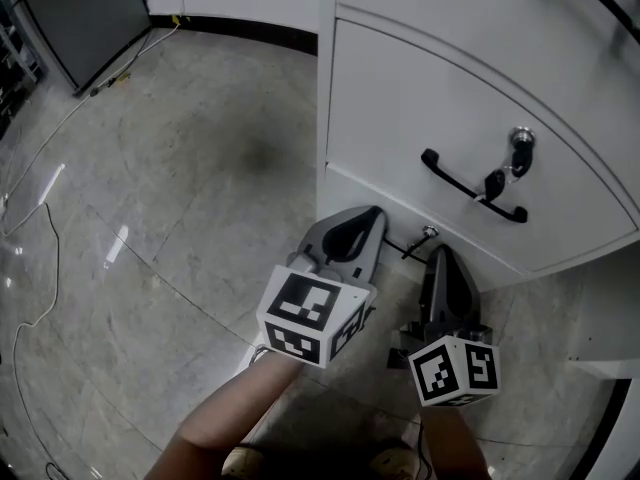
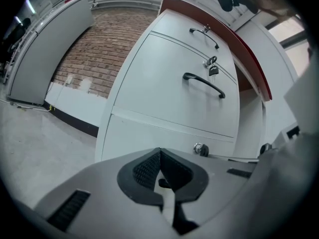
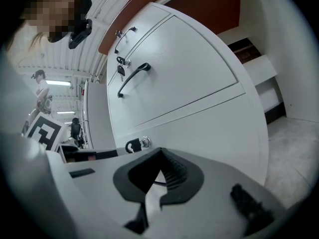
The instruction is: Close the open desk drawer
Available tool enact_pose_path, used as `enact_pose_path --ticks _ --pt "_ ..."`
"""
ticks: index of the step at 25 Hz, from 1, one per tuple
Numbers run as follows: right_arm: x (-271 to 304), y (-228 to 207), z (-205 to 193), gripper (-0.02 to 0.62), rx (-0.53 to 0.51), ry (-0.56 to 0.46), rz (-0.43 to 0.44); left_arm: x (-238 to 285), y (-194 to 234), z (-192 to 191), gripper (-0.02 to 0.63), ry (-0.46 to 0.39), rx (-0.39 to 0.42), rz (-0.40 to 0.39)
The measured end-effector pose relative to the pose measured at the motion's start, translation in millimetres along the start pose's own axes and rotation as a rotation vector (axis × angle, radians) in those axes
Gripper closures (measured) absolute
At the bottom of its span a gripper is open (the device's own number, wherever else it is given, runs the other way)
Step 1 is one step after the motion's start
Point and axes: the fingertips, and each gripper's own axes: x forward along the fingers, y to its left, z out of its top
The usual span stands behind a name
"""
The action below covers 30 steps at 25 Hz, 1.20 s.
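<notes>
drawer: bottom drawer [image 2: 144,136], just under the handle [image 2: 204,83], looked flush; closing seemed done | left gripper [image 2: 159,159]: fingers together, empty; below the handle | right gripper [image 3: 158,162]: fingers together, empty; below the handle

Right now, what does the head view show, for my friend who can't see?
The left tool and right tool, both shut, point at the bottom of a white drawer unit. Above them is a black handle with keys hanging in a lock; shiny grey floor lies left.
</notes>
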Motion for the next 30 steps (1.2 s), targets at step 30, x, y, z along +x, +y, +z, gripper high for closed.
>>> enact_pose_path --ticks 30 --pt "-89 62 154 0.591 -0.237 0.179 -0.025 -119 -74 148 0.600 0.026 0.036 -0.015"
